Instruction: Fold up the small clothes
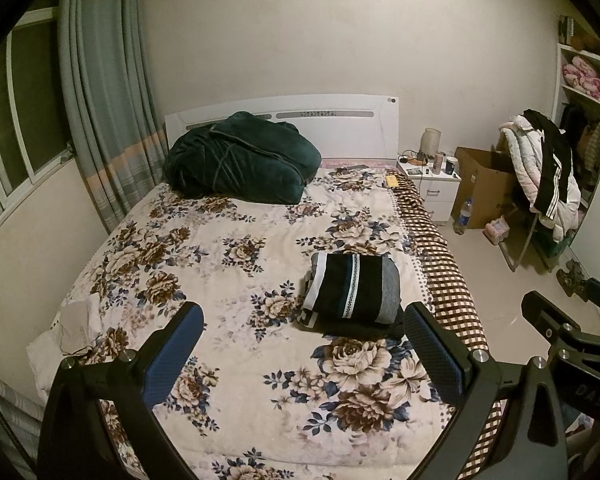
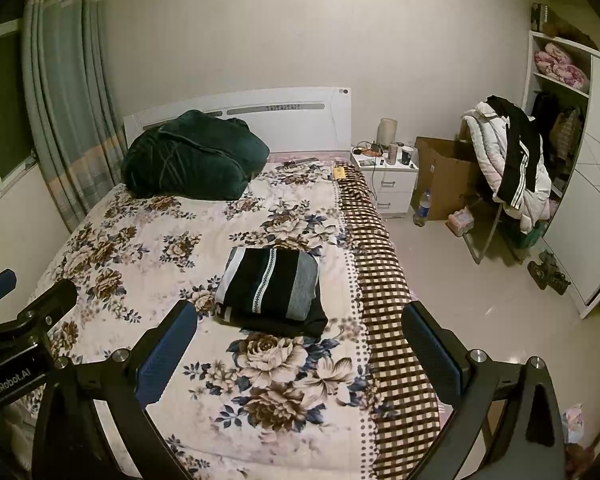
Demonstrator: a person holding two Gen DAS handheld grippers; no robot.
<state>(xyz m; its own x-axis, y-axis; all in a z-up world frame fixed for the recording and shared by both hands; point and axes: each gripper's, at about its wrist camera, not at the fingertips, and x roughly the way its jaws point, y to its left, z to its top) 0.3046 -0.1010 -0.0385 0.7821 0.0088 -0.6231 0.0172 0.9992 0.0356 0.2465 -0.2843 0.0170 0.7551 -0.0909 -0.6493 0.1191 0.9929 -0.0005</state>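
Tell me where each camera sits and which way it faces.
Left wrist: on the left gripper, above the bed's foot, facing the headboard; its open fingers show, with the right gripper at right.
Right wrist: on the right gripper, same heading, further right; the left gripper shows at left.
Shared: the folded striped clothes and the green blanket.

The left tool (image 1: pixel 304 344) and right tool (image 2: pixel 300 340) hover side by side, fingers spread wide, empty.

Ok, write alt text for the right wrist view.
The open right gripper hovers over a floral bedspread, facing a folded pile of striped dark clothes. Behind lie a green blanket and a white nightstand.
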